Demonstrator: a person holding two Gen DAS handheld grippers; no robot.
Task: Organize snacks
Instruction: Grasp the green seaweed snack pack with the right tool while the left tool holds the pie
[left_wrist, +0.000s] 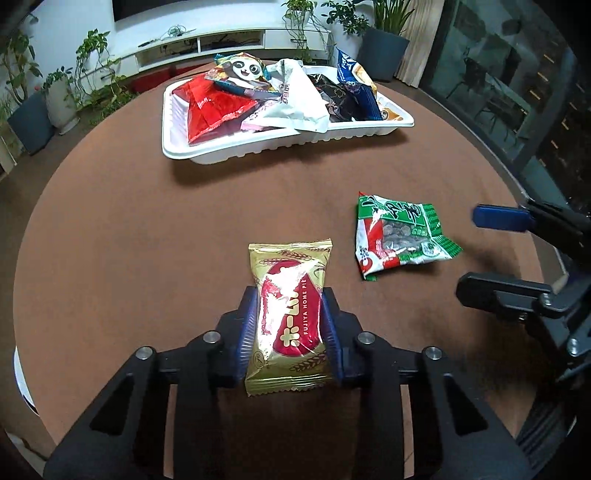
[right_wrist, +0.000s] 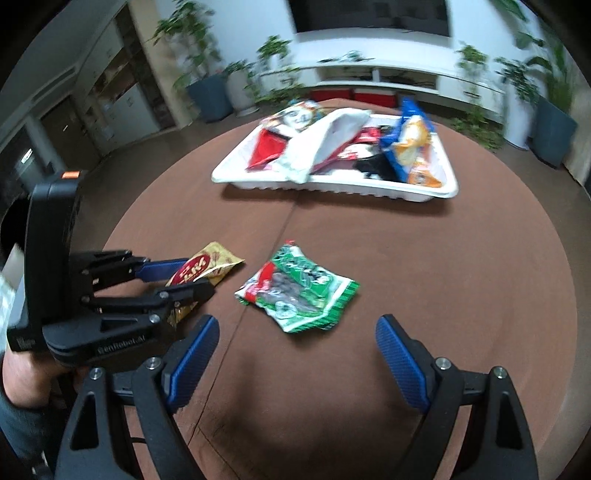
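Blue-padded fingers (left_wrist: 248, 325) of the left gripper (left_wrist: 290, 328) press both long sides of the gold pie packet (left_wrist: 290, 317) on the tabletop (left_wrist: 147, 229), its length aimed at the white tray (left_wrist: 236, 157) ahead. Beside it, the right gripper (right_wrist: 295, 358) gapes empty, the green snack bag (right_wrist: 299, 291) just ahead of its fingertips.

Both tongs are showing matte black plastic arms with triangular cut-outs and round silver screws at the pivots. The left tongs (left_wrist: 290, 328) are carrying ribbed blue pads, the right tongs (right_wrist: 297, 363) textured blue ones. White lettering and an orange tab are marking the left body; a grey sleeve (right_wrist: 14, 435) is covering the wrist.
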